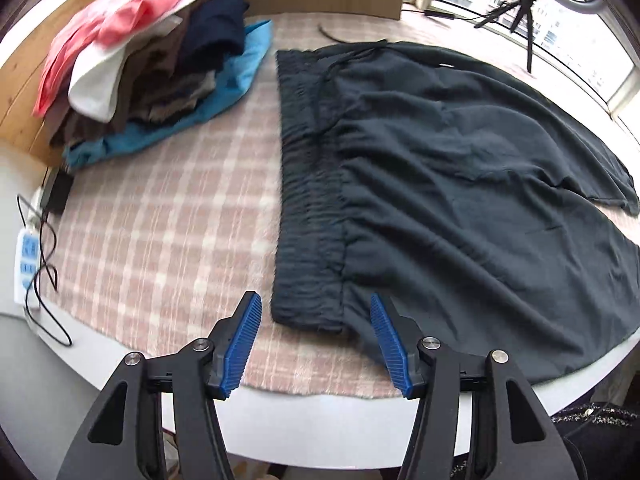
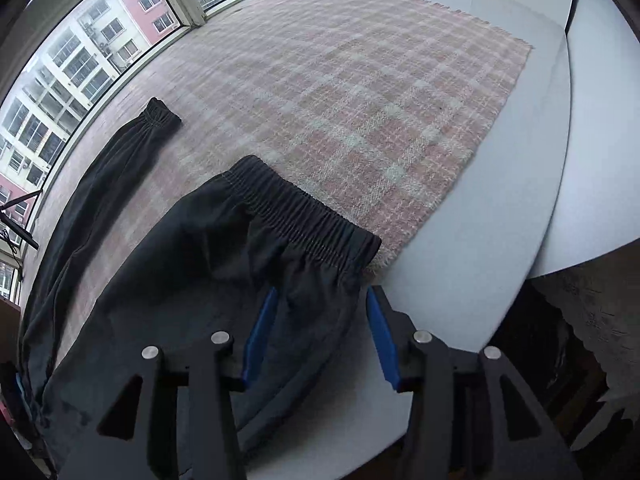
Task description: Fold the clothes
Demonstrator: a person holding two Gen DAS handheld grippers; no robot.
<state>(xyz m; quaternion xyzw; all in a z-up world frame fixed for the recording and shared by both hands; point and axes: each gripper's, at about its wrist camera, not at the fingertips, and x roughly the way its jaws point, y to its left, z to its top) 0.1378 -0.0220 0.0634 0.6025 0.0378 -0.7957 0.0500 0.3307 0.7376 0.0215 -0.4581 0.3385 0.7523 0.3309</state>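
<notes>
Black trousers [image 1: 460, 160] lie flat on a pink plaid blanket [image 1: 160, 220], their gathered waistband [image 1: 308, 200] running away from me. My left gripper [image 1: 315, 308] stands open, pointing down, with the near corner of the waistband between its blue pads but not touched by them. In the right wrist view the near leg ends in an elastic cuff [image 2: 304, 220] at the blanket's edge, and the far leg's cuff [image 2: 160, 116] lies further off. My right gripper [image 2: 322, 296] is open just above the near leg, a little short of its cuff.
A pile of folded clothes [image 1: 140, 72], pink, white, brown, navy and blue, sits at the blanket's far left. A power strip [image 1: 26, 264] with black cables lies off the blanket's left edge. White table edge [image 2: 460, 280] runs beside the cuff. Windows [image 2: 80, 60] and a tripod [image 1: 524, 12] stand behind.
</notes>
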